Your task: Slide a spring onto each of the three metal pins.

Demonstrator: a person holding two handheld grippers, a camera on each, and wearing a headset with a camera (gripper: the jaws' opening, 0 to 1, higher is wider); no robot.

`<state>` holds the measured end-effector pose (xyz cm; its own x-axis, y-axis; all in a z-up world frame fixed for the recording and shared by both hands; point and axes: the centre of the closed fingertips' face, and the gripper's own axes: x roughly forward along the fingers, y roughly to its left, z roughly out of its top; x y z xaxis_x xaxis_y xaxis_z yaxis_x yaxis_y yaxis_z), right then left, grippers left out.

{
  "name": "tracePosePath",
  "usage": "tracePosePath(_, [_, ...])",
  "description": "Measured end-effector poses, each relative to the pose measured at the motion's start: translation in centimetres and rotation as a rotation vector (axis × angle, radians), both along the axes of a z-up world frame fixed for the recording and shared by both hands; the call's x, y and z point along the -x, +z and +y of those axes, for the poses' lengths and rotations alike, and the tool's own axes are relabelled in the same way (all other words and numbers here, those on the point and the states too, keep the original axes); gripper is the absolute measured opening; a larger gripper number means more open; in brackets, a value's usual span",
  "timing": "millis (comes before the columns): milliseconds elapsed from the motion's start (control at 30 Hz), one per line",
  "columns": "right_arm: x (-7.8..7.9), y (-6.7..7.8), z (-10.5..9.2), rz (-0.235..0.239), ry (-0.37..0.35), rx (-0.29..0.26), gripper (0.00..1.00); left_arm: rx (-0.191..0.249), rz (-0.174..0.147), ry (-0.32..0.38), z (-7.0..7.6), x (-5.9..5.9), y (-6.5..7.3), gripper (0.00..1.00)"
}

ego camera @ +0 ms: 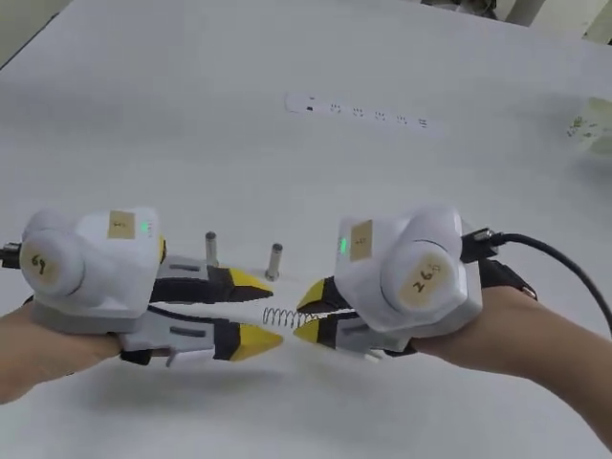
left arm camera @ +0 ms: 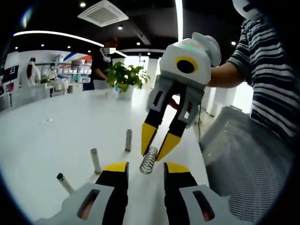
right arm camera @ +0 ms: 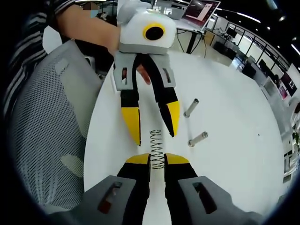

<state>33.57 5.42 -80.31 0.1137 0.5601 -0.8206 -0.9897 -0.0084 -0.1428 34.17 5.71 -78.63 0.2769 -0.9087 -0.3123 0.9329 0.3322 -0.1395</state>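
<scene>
A small metal spring (ego camera: 280, 316) lies level between the two grippers, just above the white table (ego camera: 287, 172). My right gripper (right arm camera: 157, 161) is shut on one end of the spring (right arm camera: 156, 145). My left gripper (left arm camera: 145, 168) is open, its yellow tips on either side of the spring's free end (left arm camera: 149, 160) without touching it. In the head view the left gripper (ego camera: 273, 313) faces the right gripper (ego camera: 300, 318) tip to tip. Two bare metal pins (ego camera: 211, 249) (ego camera: 274, 260) stand upright just behind the tips. The left gripper view holds three bare pins (left arm camera: 128, 140) (left arm camera: 95, 160) (left arm camera: 64, 183).
A white power strip (ego camera: 359, 112) lies at the back of the table. A pale object (ego camera: 593, 129) sits at the far right edge. A grey mesh chair (right arm camera: 51, 117) stands at the table's near edge beside the person. A potted plant (left arm camera: 125, 77) stands far off.
</scene>
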Motion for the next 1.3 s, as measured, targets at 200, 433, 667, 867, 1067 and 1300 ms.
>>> tracePosePath(200, [-0.1,0.2,0.1,-0.002,0.006,0.000,0.08,0.004,-0.007,-0.009,-0.3,-0.1,-0.1,0.15])
tracePosePath(433, [-0.1,0.4,0.3,-0.001,0.011,-0.002,0.08,0.015,-0.011,-0.026,-0.6,0.0,0.0,0.05])
tracePosePath(667, [0.0,0.5,0.2,0.001,0.010,-0.007,0.08,0.015,-0.013,-0.029,-0.6,0.1,0.0,0.05])
tracePosePath(867, [0.1,0.6,0.0,-0.006,0.020,-0.007,0.08,0.019,-0.001,-0.046,-0.7,0.4,0.0,0.02])
tracePosePath(1067, [0.3,0.7,0.0,-0.001,0.019,-0.022,0.08,0.023,0.005,-0.055,-0.7,0.7,0.2,0.02])
tracePosePath(1300, [0.6,0.9,0.2,-0.002,0.035,-0.055,0.08,0.015,0.014,-0.081,-0.6,1.0,0.4,0.01])
